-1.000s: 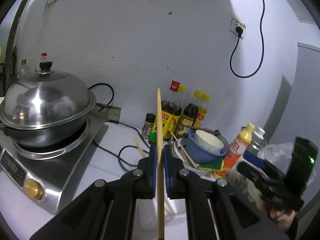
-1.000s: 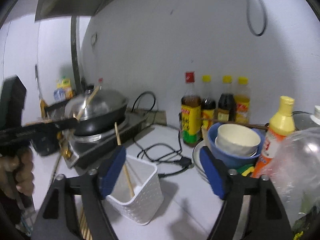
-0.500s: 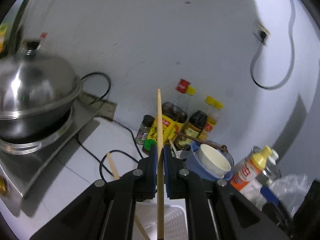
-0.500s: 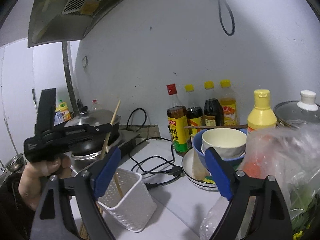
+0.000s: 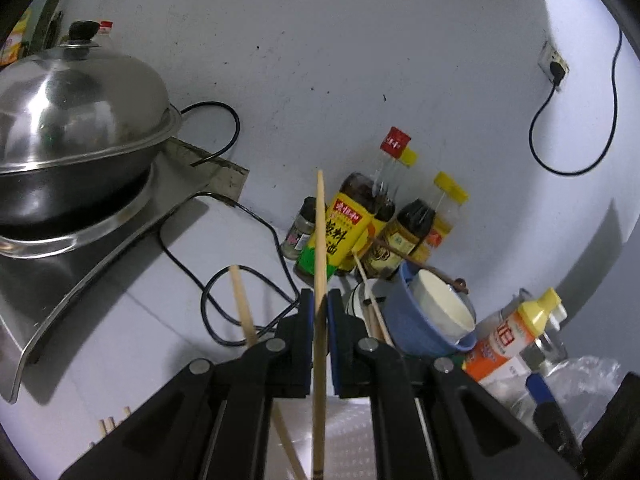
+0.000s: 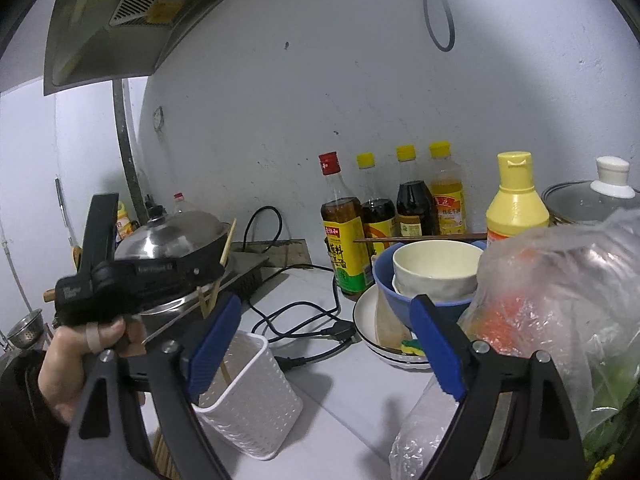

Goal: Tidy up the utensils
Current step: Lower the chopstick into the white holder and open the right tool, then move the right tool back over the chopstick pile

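Left gripper (image 5: 319,332) fingers clamp a chopstick (image 5: 319,264) above the white holder (image 6: 248,396); right gripper (image 6: 326,344) fingers spread wide, empty.

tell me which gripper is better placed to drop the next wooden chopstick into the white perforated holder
Left. The left gripper is shut on a wooden chopstick held upright over the white perforated plastic holder, where another chopstick already stands. The right gripper is open and holds nothing.

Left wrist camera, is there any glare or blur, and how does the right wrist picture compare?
Left wrist view: sharp, with glare on the steel wok lid and fisheye bending at the edges. Right wrist view: also sharp; the plastic bag shines and hides what lies behind it.
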Demonstrator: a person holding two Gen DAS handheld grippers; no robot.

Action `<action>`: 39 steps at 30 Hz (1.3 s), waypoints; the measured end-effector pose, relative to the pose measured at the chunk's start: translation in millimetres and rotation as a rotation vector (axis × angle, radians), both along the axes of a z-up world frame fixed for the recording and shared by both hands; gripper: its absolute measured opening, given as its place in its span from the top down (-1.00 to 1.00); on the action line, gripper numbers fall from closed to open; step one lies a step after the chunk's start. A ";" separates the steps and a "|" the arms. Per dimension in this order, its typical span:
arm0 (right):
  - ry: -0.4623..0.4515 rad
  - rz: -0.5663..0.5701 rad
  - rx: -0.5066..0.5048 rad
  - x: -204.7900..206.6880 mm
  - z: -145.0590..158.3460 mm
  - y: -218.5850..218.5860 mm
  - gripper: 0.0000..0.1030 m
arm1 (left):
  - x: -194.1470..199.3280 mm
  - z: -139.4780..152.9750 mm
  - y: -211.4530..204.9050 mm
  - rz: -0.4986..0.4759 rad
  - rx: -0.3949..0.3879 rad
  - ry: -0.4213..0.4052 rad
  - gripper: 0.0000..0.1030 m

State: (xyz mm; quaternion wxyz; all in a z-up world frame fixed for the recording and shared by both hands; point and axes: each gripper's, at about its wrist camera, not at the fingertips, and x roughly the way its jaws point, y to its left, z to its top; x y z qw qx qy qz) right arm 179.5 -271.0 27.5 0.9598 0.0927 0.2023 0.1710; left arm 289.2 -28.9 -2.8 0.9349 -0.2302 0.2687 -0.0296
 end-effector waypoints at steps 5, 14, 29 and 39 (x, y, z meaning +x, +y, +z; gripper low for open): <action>-0.008 0.007 -0.009 -1.2 -0.6 2.2 -0.65 | -10.7 -7.7 -1.9 -0.002 0.009 0.031 0.89; 0.012 0.020 -0.024 1.0 -3.8 9.2 -0.65 | -34.8 -5.5 -12.4 -0.094 0.138 0.084 0.17; 0.036 -0.085 -0.225 -21.4 11.2 62.9 -0.65 | -123.5 8.9 36.7 -0.069 0.239 -0.032 -0.13; 0.111 0.000 -0.327 -51.9 0.7 105.7 -0.60 | -187.8 -12.2 76.5 -0.008 0.319 -0.061 -0.27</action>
